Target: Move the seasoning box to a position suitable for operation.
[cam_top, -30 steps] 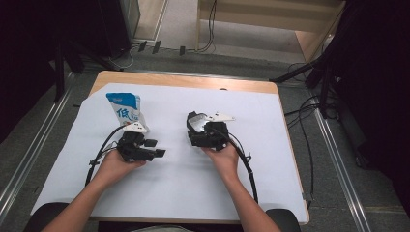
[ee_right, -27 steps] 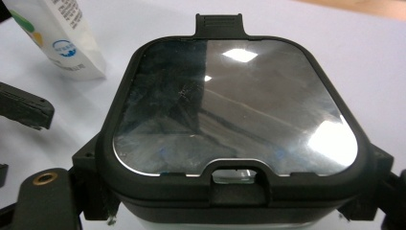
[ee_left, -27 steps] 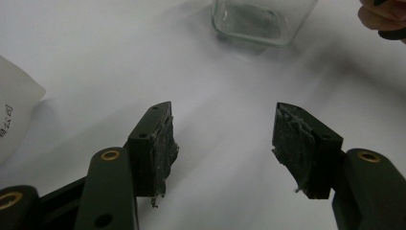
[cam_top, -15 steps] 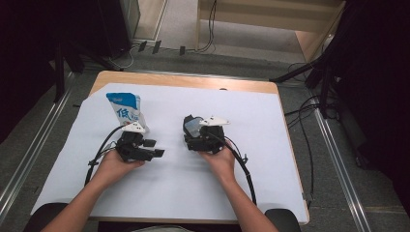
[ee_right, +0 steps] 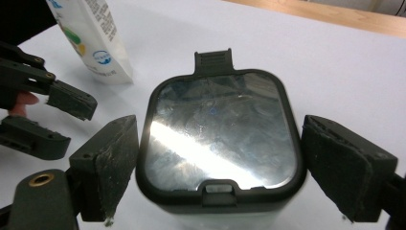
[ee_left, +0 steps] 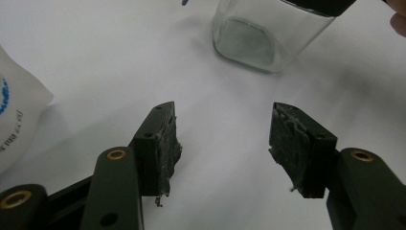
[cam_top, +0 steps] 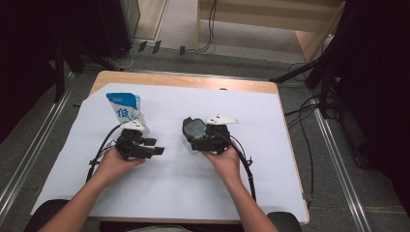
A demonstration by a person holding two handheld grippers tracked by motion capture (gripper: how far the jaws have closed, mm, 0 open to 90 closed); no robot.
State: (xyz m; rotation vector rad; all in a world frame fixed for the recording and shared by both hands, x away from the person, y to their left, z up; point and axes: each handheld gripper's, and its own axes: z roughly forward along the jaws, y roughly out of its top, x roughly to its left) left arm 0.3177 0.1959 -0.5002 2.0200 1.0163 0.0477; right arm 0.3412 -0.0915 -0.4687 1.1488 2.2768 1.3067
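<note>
a person sits at the near edge of the tabletop (cam_top: 290, 159), which is covered by a white sheet, and holds a gripper in each hand. the right gripper (ee_right: 218, 163) is over a square glass jar (ee_right: 218, 139) with a black-rimmed, shiny lid. in the right gripper view the jar sits between the two pads: the left-hand pad stands close against the lid's rim, while a narrow gap shows between the rim and the other pad, so the jaws bracket the jar without clearly pressing on it. in the high view the jar (cam_top: 194, 129) stands near the middle of the tabletop, just ahead of the right gripper (cam_top: 193, 137), with the grey three-cornered plate above it.

the left gripper (ee_left: 222, 143) has its jaws moderately wide with only the white sheet between them; they have just been closing a little. its pads (ee_left: 168, 143) look worn and ragged at the edges. in the left gripper view the clear lower body of the jar (ee_left: 258, 38) stands farther off, apart from the jaws. in the high view the left gripper (cam_top: 155, 149) points toward the jar from the left half of the tabletop.

a white and blue pouch (cam_top: 126, 110) with printed characters stands behind the left gripper, toward the far left corner of the tabletop, and shows at the left edge of the left gripper view (ee_left: 16, 120).
</note>
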